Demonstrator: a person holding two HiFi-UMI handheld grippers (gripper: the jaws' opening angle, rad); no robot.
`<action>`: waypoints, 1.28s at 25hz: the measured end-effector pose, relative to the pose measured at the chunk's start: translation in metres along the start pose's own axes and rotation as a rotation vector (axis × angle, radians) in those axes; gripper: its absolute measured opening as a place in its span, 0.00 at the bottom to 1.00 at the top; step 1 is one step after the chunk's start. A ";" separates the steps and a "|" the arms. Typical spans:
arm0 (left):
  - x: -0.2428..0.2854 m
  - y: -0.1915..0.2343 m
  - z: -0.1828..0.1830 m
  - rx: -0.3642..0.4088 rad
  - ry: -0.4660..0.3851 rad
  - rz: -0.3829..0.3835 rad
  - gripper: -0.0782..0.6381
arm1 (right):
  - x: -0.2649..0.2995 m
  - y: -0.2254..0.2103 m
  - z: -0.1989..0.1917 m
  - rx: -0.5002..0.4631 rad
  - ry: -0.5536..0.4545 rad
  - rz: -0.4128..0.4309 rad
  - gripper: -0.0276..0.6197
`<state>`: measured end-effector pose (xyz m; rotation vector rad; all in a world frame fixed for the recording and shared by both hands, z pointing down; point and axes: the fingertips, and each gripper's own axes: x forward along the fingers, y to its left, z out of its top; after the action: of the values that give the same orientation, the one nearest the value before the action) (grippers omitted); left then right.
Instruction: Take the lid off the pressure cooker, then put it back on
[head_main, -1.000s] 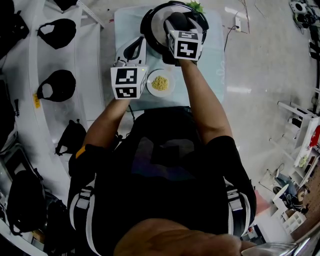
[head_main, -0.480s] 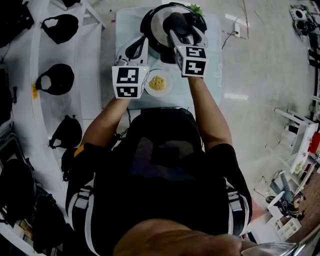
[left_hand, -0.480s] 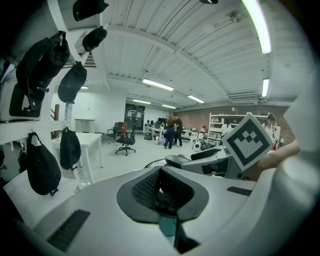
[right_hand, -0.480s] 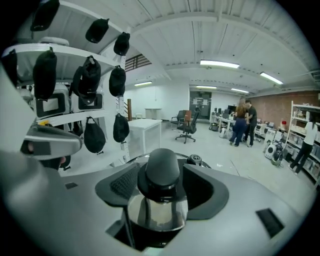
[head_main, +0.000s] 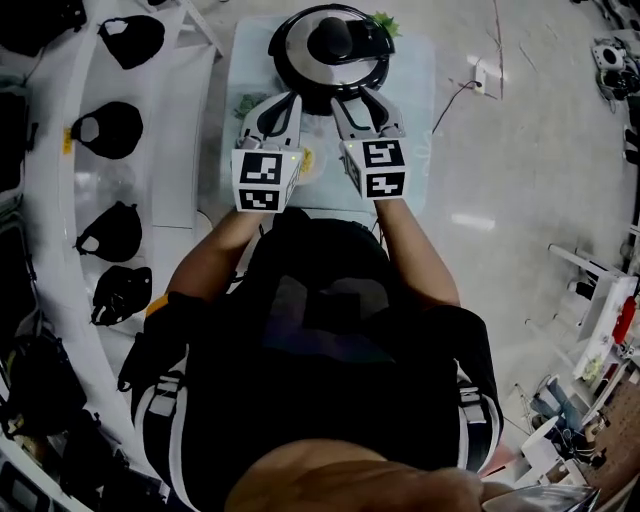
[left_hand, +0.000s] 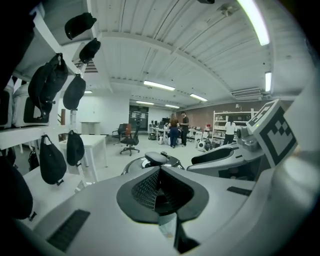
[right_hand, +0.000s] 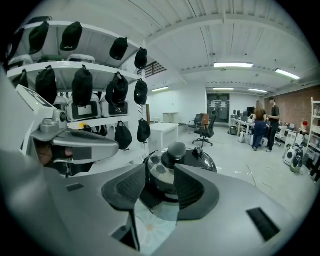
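The pressure cooker (head_main: 330, 48) stands at the far end of the light blue table (head_main: 415, 90), its steel lid with the black knob (head_main: 333, 38) seated on it. Both grippers hover just short of it, side by side. My right gripper (head_main: 357, 98) is open; its jaws have just been closing with nothing between them, and in the right gripper view the cooker (right_hand: 176, 161) shows through the gap of the right gripper (right_hand: 160, 185). My left gripper (head_main: 283, 98) is shut and empty; in the left gripper view the cooker (left_hand: 152, 160) sits beyond the left gripper (left_hand: 160, 172).
A plate of yellow food (head_main: 306, 163) lies mostly hidden under the two grippers. Green leaves (head_main: 386, 17) sit behind the cooker. White shelves with several black bags (head_main: 105, 130) run along the left. A wall socket and cable (head_main: 476, 68) lie on the floor to the right.
My right gripper has come off the lid's knob and drawn back towards me, its jaws narrower. The left gripper has drawn back too. The lid stays on the cooker.
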<state>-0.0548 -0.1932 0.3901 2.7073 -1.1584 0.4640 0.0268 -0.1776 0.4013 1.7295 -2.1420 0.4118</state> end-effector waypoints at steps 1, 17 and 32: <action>-0.005 -0.010 -0.002 -0.002 0.001 0.007 0.12 | -0.009 0.001 -0.005 -0.006 -0.001 0.014 0.33; -0.092 -0.148 -0.044 0.008 0.029 0.105 0.12 | -0.147 -0.003 -0.085 -0.046 -0.005 0.129 0.29; -0.172 -0.213 -0.062 -0.011 0.003 0.084 0.12 | -0.240 0.025 -0.113 -0.040 -0.010 0.158 0.29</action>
<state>-0.0256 0.0857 0.3843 2.6563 -1.2736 0.4716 0.0581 0.0871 0.3951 1.5490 -2.2867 0.3993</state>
